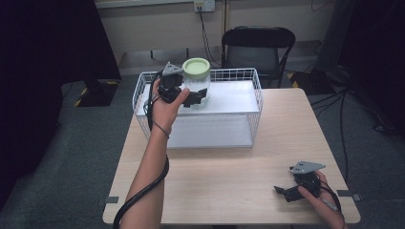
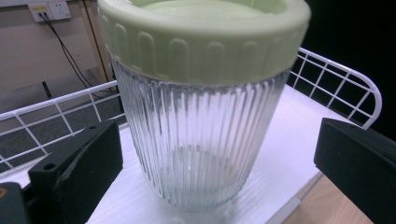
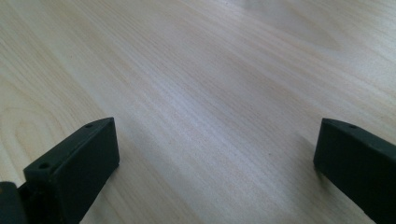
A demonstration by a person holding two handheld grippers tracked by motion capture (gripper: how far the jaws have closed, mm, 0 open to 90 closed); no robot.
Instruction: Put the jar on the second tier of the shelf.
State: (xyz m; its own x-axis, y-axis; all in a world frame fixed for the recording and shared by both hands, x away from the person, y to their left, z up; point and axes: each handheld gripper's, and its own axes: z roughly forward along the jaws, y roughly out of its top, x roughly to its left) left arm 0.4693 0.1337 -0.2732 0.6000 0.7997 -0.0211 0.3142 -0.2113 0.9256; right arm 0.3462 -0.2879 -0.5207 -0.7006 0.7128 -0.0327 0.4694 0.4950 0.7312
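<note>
A ribbed clear glass jar (image 1: 197,86) (image 2: 201,140) with a pale green screw lid (image 1: 196,67) (image 2: 205,37) stands upright on the top shelf of a white wire rack (image 1: 239,95) (image 2: 341,79). My left gripper (image 1: 193,98) (image 2: 215,158) is open, one jaw on each side of the jar's lower body. A gap shows between each jaw and the glass. The jar looks empty. My right gripper (image 1: 286,192) (image 3: 215,163) rests open low over the wooden table (image 1: 224,186) near its front right corner, with nothing between its jaws.
The rack sits at the table's far middle, with a raised wire rim (image 1: 234,71) and a lower shelf (image 1: 210,131). A black folding chair (image 1: 258,47) stands behind the table. A cable trails along the person's left forearm (image 1: 148,176).
</note>
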